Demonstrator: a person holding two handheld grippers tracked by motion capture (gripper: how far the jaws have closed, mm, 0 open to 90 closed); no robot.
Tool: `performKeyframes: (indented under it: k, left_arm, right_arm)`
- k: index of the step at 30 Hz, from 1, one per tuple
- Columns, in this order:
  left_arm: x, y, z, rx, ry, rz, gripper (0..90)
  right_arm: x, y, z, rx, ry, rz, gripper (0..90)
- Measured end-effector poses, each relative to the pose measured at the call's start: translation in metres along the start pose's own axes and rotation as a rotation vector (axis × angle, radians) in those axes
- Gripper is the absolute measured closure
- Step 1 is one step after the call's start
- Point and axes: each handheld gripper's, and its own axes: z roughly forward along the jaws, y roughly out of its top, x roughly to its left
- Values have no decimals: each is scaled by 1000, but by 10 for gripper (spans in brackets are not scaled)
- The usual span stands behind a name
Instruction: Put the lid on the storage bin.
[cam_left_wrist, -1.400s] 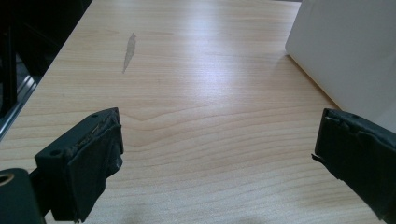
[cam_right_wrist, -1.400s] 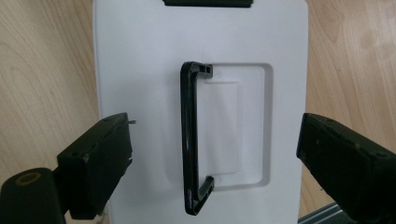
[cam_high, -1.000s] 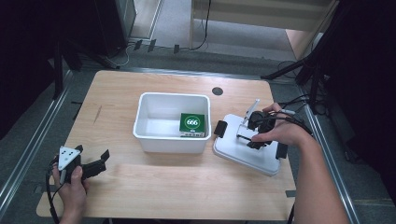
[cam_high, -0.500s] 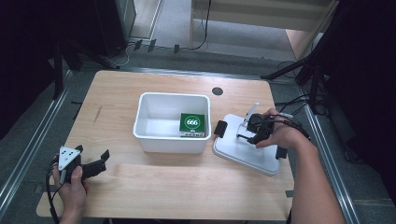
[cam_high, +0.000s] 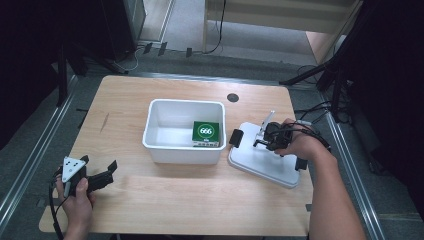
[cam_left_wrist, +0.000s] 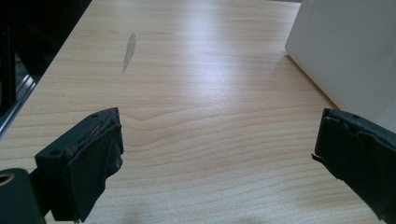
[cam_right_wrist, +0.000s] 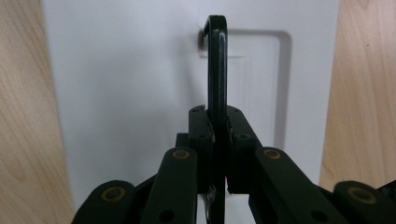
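- In the high view, a wooden worktop (cam_high: 175, 195) carried a white tub (cam_high: 184, 131) near its middle, with a green box (cam_high: 206, 134) marked 666 lying inside against the tub's right wall.
- Just right of the tub, a white lid (cam_high: 262, 162) lay flat on the worktop, turned at a slant, with black clips at its near-left and far-right ends.
- The right hand-held gripper (cam_high: 270, 135) sat over the lid, held in the person's right hand (cam_high: 300, 145); from above it could not be told what its jaws were doing.
- The right gripper view settled that: the right hand-held gripper (cam_right_wrist: 217, 126) had its jaws pressed together on a thin black handle (cam_right_wrist: 216, 65) that stood on edge over the white lid (cam_right_wrist: 126, 93), above a sunken rectangular outline in the lid's surface.
- That view also showed bare wood on both sides of the lid.
- At the near-left corner of the worktop, the left hand (cam_high: 75, 200) held the left hand-held gripper (cam_high: 102, 172), with its grey three-cornered plate on top, well apart from the tub.
- The left gripper view showed the left hand-held gripper (cam_left_wrist: 217, 149) with its jaws spread wide, bare wood between them, and a white tub wall (cam_left_wrist: 345, 51) at the upper right.
- A small grey mark (cam_left_wrist: 129, 49) on the wood lay ahead of those jaws; the same mark (cam_high: 104, 122) showed faintly from above.
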Motion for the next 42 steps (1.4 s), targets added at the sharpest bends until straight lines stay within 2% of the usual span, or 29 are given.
performKeyframes:
  k: [5,9,12,15,18,22,38,42]
  left_arm:
    - [0,0,0,0,0,1,17]
    - [0,0,0,2,0,4,17]
    - [0,0,0,2,0,3,17]
    - [-1,0,0,3,0,5,17]
    - [-1,0,0,4,0,6,17]
    - [-1,0,0,4,0,7,17]
    - [-1,0,0,5,-1,7,17]
    - [-1,0,0,5,-1,7,18]
  right_arm:
    - [-2,-3,-3,-7,6,-13,849]
    - [-4,-8,-17,-38,-11,-26,849]
    - [-6,-10,-27,-37,-23,-49,849]
    - [-6,-12,-35,-36,-11,-56,849]
    - [-6,-13,-40,-48,-13,-73,850]
    - [-8,-14,-55,-64,-20,-95,850]
    - [-12,-6,-95,-69,-50,-121,850]
    - [-12,1,-105,-63,-57,-140,850]
